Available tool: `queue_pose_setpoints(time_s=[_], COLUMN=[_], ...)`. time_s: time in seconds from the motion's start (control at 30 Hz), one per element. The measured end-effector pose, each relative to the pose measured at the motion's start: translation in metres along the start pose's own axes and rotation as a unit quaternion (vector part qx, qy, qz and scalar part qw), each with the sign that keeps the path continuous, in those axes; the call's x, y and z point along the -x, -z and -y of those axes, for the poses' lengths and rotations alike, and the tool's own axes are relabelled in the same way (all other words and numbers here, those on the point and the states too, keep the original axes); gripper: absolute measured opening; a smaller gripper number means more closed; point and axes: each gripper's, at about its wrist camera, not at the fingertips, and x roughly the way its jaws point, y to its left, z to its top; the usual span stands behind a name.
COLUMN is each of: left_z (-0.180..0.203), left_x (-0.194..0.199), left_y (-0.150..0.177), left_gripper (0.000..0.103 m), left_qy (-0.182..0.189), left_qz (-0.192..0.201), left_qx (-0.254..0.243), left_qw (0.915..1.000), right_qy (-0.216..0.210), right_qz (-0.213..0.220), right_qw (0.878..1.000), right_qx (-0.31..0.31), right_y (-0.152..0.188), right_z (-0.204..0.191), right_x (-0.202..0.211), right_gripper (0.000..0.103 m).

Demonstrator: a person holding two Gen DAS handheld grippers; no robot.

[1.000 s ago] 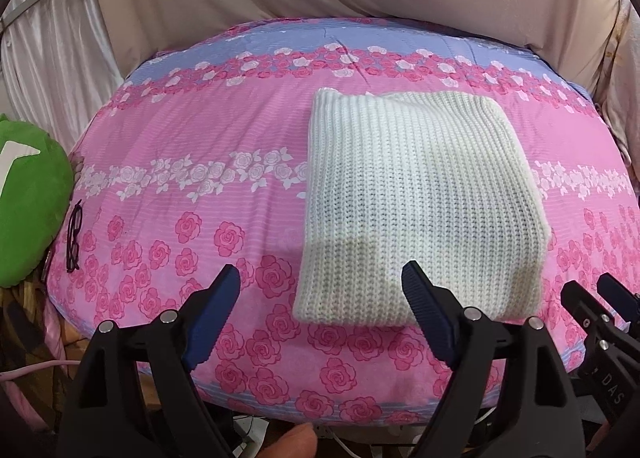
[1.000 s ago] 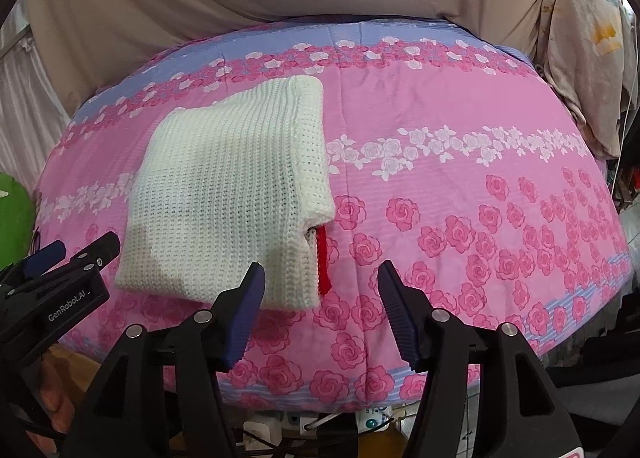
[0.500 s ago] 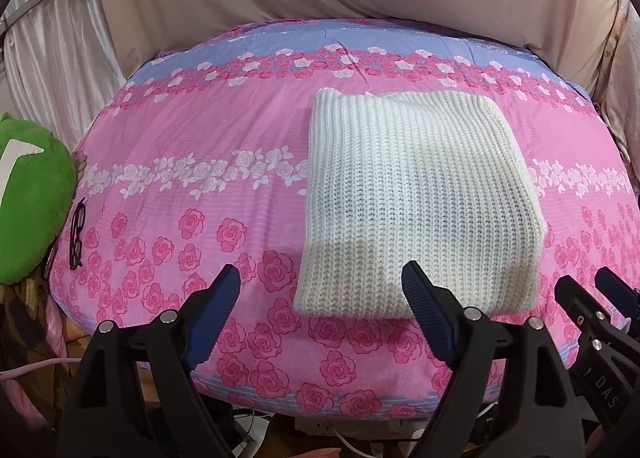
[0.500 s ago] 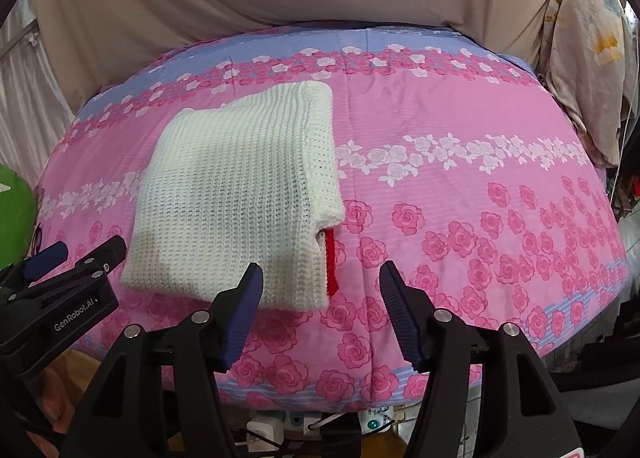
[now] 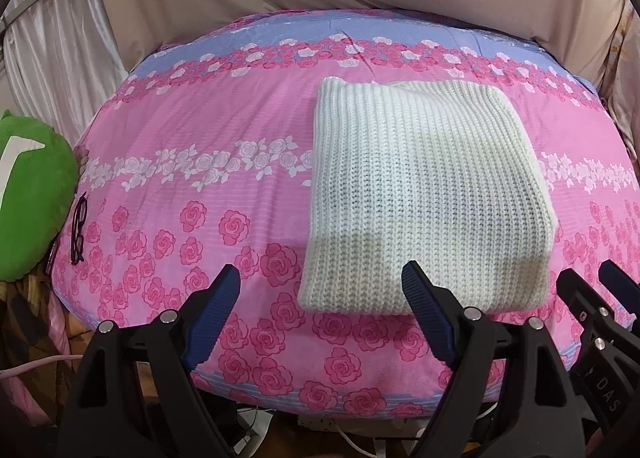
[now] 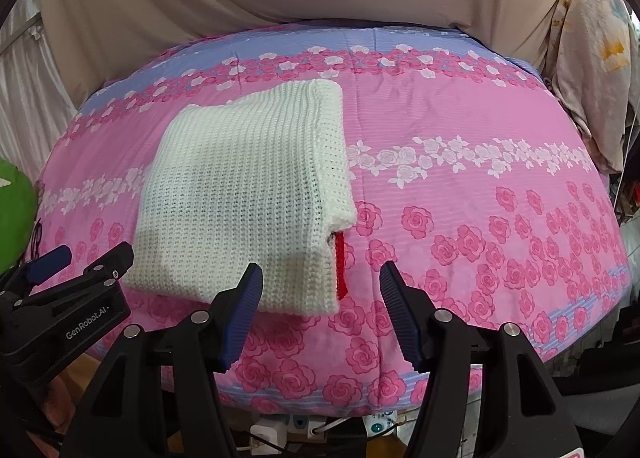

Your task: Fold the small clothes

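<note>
1. Both grippers are wide apart and holding nothing: the left gripper (image 5: 320, 298) and right gripper (image 6: 320, 294) hang off the near edge of the bed (image 5: 224, 145), and over the last second they've backed away and up a bit, since more of the bed's front edge and the stuff under it shows now.
2. That pull-back reads to me like this piece is done. The white knit sweater (image 5: 420, 193) sits as a tidy folded rectangle on the pink rose bedspread, near the front edge and a little right of centre, and it hasn't shifted.
3. Only nitpick: a red strip (image 6: 340, 270) pokes out of the right side fold in the right wrist view. Might be a trim or label, can't tell.
4. Around it: a green cushion (image 5: 28, 193) at the left edge, dark-framed glasses (image 5: 79, 230) beside it, beige drapes behind, cables and plugs below.
5. Nothing's blocking either gripper; no other garment to fold is in view.
</note>
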Motion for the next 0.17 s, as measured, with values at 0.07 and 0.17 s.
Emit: queue_pose_setpoints(time_s=[0.07,0.17], left_z=[0.0008,0.0031], left_x=[0.0,0.0001], left_y=[-0.0004,-0.0014], left_gripper=[0.081,0.081], left_qy=[0.002,0.002], left_qz=[0.0,0.001], left_qx=[-0.001,-0.003], left_qw=[1.0,1.0], right_qy=[0.0,0.0], right_qz=[-0.001,-0.001], right_qw=[1.0,1.0], right_qx=[0.0,0.0], right_y=[-0.0001,-0.0005], right_z=[-0.0006,-0.0025], right_x=[-0.0003,-0.0008], right_gripper=[0.06,0.06])
